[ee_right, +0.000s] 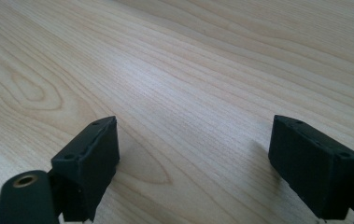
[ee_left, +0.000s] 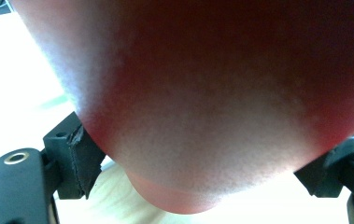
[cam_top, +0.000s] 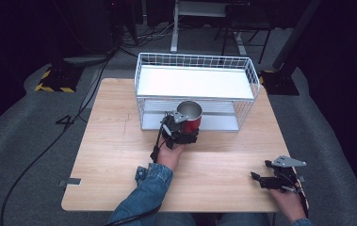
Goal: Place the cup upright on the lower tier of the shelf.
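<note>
left claw (cam_top: 185, 126) grasping red cup (cam_top: 191, 117) (by rack (cam_top: 195, 61)) | right claw (cam_top: 272, 175) released

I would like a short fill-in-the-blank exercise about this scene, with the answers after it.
1. The left gripper is shut on a ____ cup.
2. The wire rack has ____ levels.
3. The right gripper has its jaws ____ with nothing between them.
4. The table is made of ____.

Answers: red; two; open; wood

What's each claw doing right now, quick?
Left claw: closed on the red cup, in front of the wire rack.
Right claw: open, holding nothing, above the table.
</note>
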`<state>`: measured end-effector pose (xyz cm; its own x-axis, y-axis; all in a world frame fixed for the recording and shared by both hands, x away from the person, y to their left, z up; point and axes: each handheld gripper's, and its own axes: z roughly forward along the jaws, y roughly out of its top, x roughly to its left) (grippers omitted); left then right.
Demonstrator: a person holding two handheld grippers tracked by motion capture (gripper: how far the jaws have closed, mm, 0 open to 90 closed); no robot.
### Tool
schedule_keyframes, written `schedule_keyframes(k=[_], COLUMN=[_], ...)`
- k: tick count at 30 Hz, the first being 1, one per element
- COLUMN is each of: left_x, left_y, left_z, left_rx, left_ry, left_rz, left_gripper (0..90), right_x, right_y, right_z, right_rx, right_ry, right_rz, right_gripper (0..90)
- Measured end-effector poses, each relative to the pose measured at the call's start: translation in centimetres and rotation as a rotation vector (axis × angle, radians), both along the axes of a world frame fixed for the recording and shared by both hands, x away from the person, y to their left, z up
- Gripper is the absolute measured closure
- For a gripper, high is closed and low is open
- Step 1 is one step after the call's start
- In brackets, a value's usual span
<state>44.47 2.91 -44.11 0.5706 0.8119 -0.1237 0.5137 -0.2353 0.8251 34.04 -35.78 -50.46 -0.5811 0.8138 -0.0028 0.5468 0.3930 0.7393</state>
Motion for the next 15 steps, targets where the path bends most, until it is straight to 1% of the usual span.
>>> schedule_keyframes(k=[2, 3, 6, 7, 9, 10, 11, 12, 14, 15], left_x=[0.2, 0.6, 1.4, 2.0, 2.6, 2.6, 3.1, 3.1, 3.7, 3.9], left_y=[-0.1, -0.3, -0.8, -1.0, -1.1, -1.1, -1.1, -1.1, -1.3, -1.4], left_z=[-0.1, -0.2, -0.4, -0.5, -0.5, -0.5, -0.6, -0.6, -0.9, -1.0], left_rx=[-0.006, -0.012, 0.03, 0.053, 0.061, 0.061, 0.062, 0.062, 0.075, 0.094], left_ry=[0.003, 0.006, -0.004, -0.016, -0.018, -0.018, -0.021, -0.021, -0.03, -0.035], left_rz=[0.003, 0.007, 0.0, 0.0, 0.005, 0.005, 0.012, 0.012, 0.04, 0.044], left_gripper=[16.4, 16.4, 16.4, 16.4, 16.4, 16.3, 16.4, 16.3, 16.3, 16.2], right_x=[0.0, 0.0, 0.0, 0.0, 0.0, 0.0, 0.0, 0.0, 0.0, 0.0], right_y=[0.0, 0.0, 0.0, 0.0, 0.0, 0.0, 0.0, 0.0, 0.0, 0.0], right_z=[0.0, 0.0, 0.0, 0.0, 0.0, 0.0, 0.0, 0.0, 0.0, 0.0], right_rx=[-0.001, -0.001, -0.001, -0.001, 0.0, 0.0, -0.001, -0.001, -0.001, -0.001], right_ry=[0.0, 0.0, 0.0, 0.0, 0.0, 0.0, 0.0, 0.0, 0.0, -0.002], right_rz=[0.0, 0.0, 0.0, 0.0, 0.001, 0.001, 0.0, 0.0, 0.001, 0.003], right_gripper=[16.7, 16.8, 16.8, 16.8, 16.8, 16.8, 16.8, 16.8, 16.9, 16.9])
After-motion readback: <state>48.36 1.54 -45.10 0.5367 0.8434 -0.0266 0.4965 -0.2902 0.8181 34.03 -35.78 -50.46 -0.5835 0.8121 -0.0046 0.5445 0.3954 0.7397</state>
